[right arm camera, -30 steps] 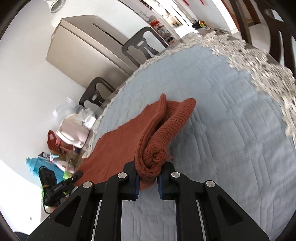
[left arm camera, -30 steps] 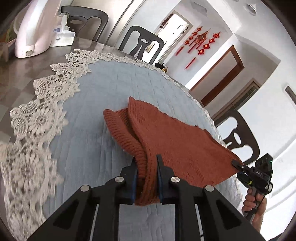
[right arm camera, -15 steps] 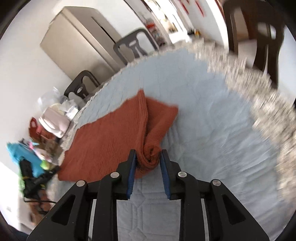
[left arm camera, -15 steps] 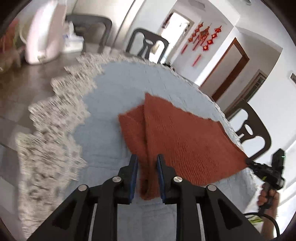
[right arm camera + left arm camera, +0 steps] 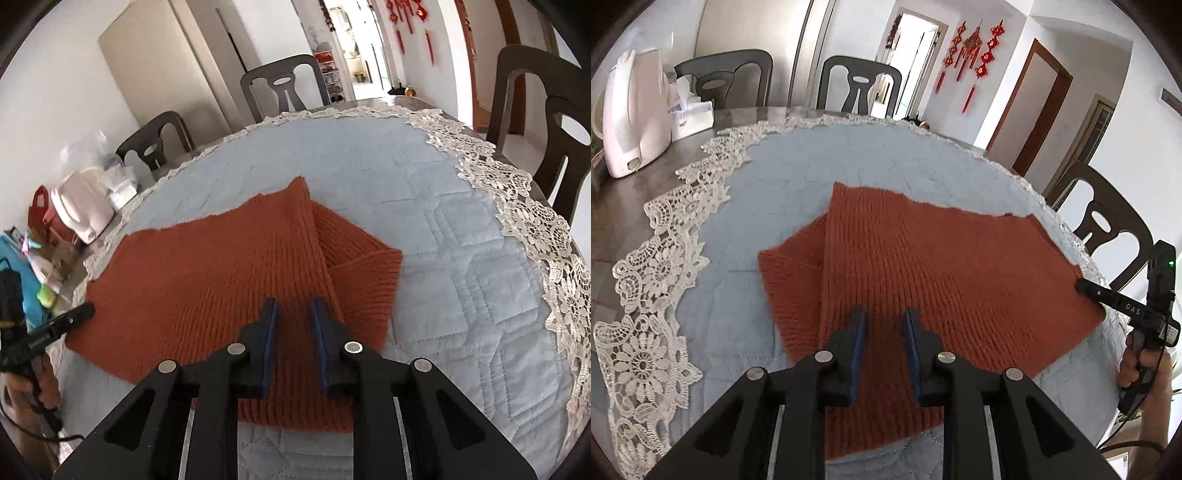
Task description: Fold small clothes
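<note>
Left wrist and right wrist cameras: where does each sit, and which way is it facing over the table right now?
Left wrist: sits on the left gripper, looking down along its fingers across the rust sweater on the blue cloth; the right gripper and its hand show at right.
Right wrist: sits on the right gripper, looking down over the sweater's other side; the left gripper shows at left.
Shared: sweater, blue cloth, white appliance, and each other's gripper.
</note>
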Demonstrator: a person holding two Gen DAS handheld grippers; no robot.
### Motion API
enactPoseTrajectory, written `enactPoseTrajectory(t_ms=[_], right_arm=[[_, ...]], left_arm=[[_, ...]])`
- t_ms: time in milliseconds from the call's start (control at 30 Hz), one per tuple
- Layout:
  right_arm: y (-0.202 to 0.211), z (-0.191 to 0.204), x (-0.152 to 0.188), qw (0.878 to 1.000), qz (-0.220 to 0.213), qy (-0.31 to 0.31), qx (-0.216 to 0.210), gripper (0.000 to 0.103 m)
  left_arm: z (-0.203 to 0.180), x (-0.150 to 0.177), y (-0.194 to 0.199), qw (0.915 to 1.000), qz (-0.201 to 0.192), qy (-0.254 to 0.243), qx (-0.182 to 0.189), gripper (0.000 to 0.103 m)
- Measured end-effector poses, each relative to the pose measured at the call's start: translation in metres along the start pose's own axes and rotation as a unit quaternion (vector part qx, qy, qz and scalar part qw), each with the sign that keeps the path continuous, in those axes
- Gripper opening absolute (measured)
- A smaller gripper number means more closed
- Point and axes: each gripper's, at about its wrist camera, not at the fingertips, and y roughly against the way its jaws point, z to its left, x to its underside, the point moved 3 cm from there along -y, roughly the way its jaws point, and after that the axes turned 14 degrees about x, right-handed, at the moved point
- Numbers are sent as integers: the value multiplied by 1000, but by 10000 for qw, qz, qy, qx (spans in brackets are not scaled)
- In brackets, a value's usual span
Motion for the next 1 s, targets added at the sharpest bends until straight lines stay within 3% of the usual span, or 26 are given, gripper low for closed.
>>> enactPoseTrajectory(t_ms=[200,367,767,867,1000], right_arm=[[4,10,-16,9998,-164,131,41,18],[-21,6,-21,9985,29,154,517,18],[-19,0,-19,9990,48,60,449,20],[-11,2,-23,9978,-101,60,648,21],[5,13,-26,9977,-361,164,553,27]], left_arm=[[-3,-17,-4,9999,-45,-73,-138,24],[4,-18,-20,9992,49,-38,-401,25],[3,-15,-17,9991,-46,-63,-414,26],[3,-15,-17,9992,-52,-47,-396,26],[3,-15,-17,9991,-44,-70,-423,26]])
